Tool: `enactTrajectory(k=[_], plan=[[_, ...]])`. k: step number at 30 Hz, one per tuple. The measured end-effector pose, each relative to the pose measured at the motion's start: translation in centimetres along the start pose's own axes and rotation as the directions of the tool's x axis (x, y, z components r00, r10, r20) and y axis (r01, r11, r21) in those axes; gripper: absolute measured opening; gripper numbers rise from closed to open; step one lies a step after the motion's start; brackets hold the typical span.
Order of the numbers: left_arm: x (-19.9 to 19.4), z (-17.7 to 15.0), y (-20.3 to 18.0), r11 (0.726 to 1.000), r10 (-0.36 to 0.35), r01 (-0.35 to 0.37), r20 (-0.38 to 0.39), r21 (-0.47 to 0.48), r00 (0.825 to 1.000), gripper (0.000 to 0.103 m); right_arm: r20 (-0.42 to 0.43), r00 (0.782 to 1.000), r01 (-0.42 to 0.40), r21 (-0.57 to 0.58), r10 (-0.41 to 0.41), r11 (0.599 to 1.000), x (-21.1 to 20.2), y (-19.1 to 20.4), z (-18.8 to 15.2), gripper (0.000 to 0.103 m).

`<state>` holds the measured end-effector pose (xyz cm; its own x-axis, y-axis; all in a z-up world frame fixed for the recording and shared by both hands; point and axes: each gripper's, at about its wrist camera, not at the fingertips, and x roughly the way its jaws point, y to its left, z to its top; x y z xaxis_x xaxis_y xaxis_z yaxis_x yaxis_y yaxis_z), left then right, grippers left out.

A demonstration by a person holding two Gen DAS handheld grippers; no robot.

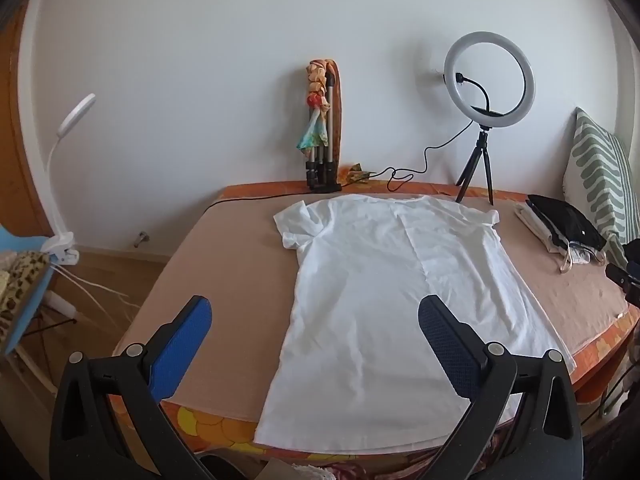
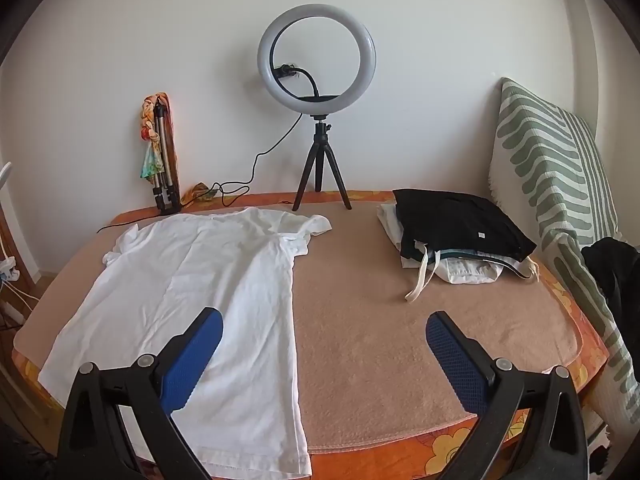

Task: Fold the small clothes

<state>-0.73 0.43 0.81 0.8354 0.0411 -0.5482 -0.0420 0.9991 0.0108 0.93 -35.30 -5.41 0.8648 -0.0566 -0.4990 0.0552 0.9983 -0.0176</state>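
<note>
White T-shirt lies spread flat across the middle of the left wrist frame, hem toward the bottom edge, collar end toward the top, on the tan blanket of the bed. Left gripper hangs above the hem area, jaws wide apart, nothing held; right gripper is likewise spread and empty, straddling the shirt's right side edge. Nothing folded yet, I'd say. Best play: pinch shoulder and hem on one side together, both layers, carry them over evenly so the sleeve tucks in, well clear of the folded stack at right
</note>
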Motion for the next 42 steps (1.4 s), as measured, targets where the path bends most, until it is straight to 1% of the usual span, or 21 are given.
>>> enactTrajectory(k=[22,42], plan=[[-0.33,0.25,0.51,1.0,0.011,-0.011,0.03,-0.011,0.999,0.103,0.0,1.0,0.001,-0.001,-0.001,1.0,-0.28,-0.6,-0.14,0.103],[-0.33,0.37,0.76,1.0,0.007,-0.006,0.031,-0.015,1.0,0.103,-0.005,1.0,-0.003,-0.006,0.003,1.0,-0.15,-0.48,-0.23,0.103]])
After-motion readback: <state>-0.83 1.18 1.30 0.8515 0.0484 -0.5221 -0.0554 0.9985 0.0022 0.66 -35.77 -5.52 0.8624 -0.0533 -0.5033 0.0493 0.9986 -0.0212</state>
